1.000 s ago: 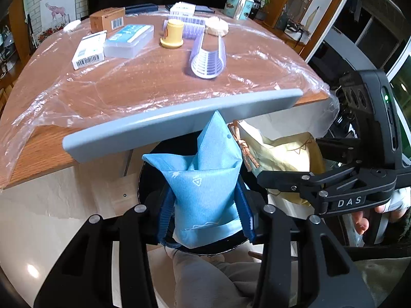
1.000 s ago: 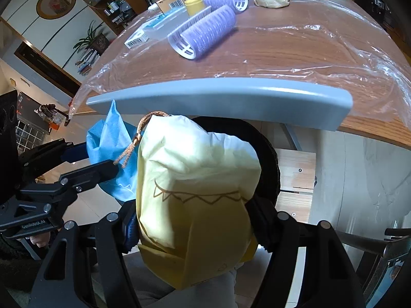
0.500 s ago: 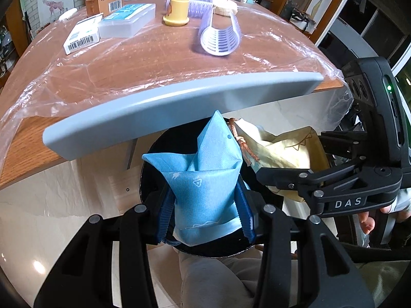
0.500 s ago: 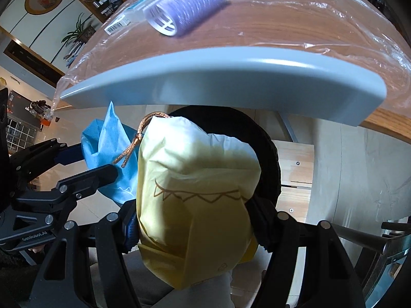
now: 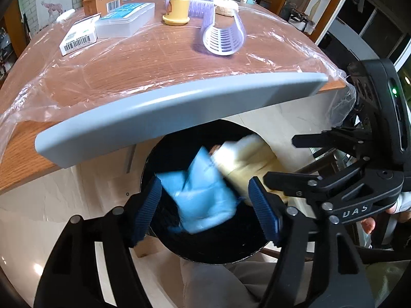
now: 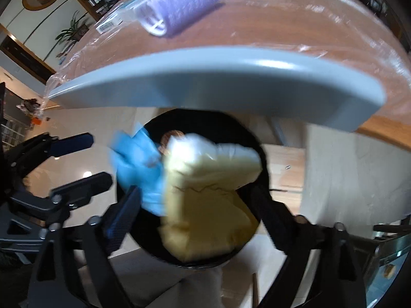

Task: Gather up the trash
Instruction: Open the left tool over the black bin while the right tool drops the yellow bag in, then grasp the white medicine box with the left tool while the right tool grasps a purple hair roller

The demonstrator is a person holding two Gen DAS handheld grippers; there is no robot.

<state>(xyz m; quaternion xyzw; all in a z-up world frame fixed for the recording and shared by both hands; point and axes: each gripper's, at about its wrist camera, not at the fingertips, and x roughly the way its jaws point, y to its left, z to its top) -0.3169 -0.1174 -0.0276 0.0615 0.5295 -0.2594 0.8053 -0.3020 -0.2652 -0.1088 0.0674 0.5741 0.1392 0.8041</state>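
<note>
blue pouch (image 5: 203, 195) loose between opening left gripper (image 5: 205, 205)

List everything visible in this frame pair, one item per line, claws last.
blue pouch: 1, light blue, blurred, over the bin mouth between the left claw's pads
yellow pouch: 1, pale yellow, blurred, over the bin mouth beside the blue one
bin: 1, black, round, below the table edge
grey bar: 1, grey, along the table's near edge
table: 1, wood, under clear plastic film
hair rollers: 2, purple, on the table
yellow cup: 1, on the table
boxes: several, white, clear, brown, far left
left claw: 1, black, blue pads, opening
right claw: 1, black, opening
</note>
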